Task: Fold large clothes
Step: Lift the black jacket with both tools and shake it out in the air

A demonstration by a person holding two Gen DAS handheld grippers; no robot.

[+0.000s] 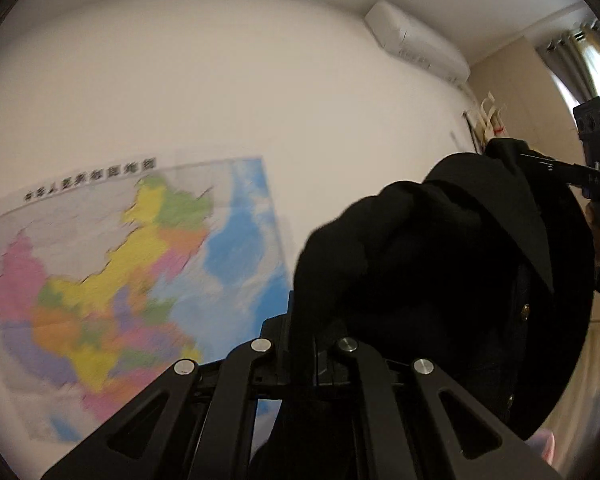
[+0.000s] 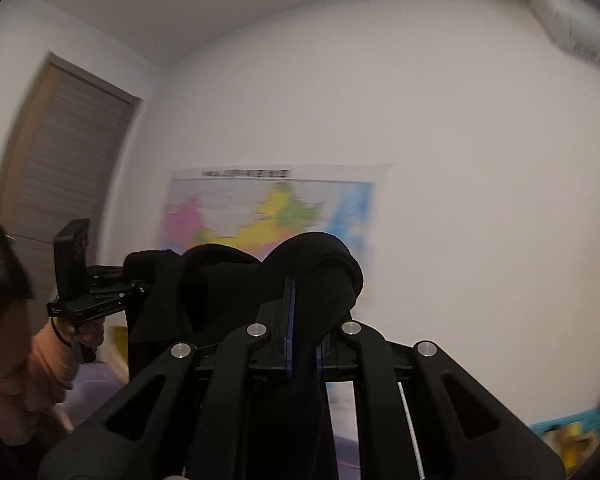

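A large black garment (image 1: 440, 256) with small gold buttons hangs in the air between my two grippers. My left gripper (image 1: 306, 344) is shut on a bunched part of it, which bulges over the fingers. My right gripper (image 2: 305, 328) is shut on another bunched part of the same black garment (image 2: 316, 272). In the left wrist view my right gripper (image 1: 540, 164) shows at the far right, pinching the garment's edge. In the right wrist view my left gripper (image 2: 140, 284) shows at the left, clamped on the cloth. Both are raised high, facing the wall.
A coloured wall map (image 1: 112, 280) hangs on the white wall ahead. An air conditioner (image 1: 416, 44) sits near the ceiling. A brown door (image 2: 64, 152) is at the left, a curtained window (image 1: 580, 60) at the right. The person's head (image 2: 0, 300) is at the lower left.
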